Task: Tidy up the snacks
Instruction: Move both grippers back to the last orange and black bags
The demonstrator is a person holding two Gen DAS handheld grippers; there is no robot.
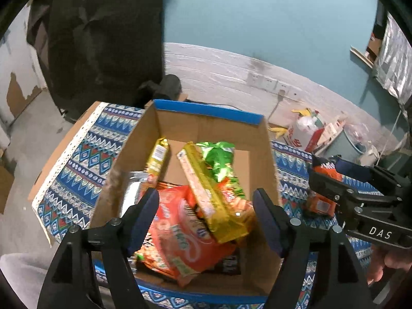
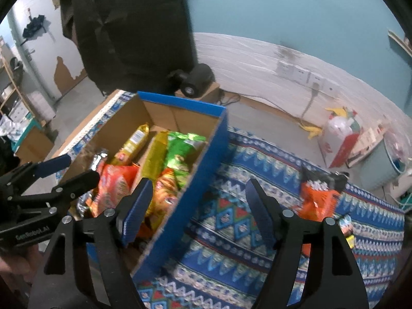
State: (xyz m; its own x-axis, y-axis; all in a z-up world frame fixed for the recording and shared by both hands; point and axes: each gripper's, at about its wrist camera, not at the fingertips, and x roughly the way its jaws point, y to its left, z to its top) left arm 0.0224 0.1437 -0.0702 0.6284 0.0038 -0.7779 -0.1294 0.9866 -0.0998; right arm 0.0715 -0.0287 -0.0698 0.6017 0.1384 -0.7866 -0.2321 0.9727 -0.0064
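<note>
A cardboard box (image 1: pixel 206 109) with a blue rim stands on a patterned cloth and holds several snack packs: a gold one (image 1: pixel 157 158), a green one (image 1: pixel 219 159) and a big orange one (image 1: pixel 177 234). My left gripper (image 1: pixel 206 200) hangs open over these packs with nothing between its fingers. My right gripper (image 2: pixel 200 190) is open too, above the box's blue right wall (image 2: pixel 206 154) and the cloth, holding nothing. Right of the box, an orange pack (image 2: pixel 318 198) lies on the cloth. Each gripper shows in the other's view: right gripper (image 1: pixel 332 175), left gripper (image 2: pixel 77 168).
The blue patterned cloth (image 2: pixel 244 231) covers the table, with a small pack (image 2: pixel 346 226) near its right edge. A dark garment (image 1: pixel 103 38) hangs behind the box. A black device (image 2: pixel 195 79) and a white bag (image 2: pixel 337 139) sit by the wall.
</note>
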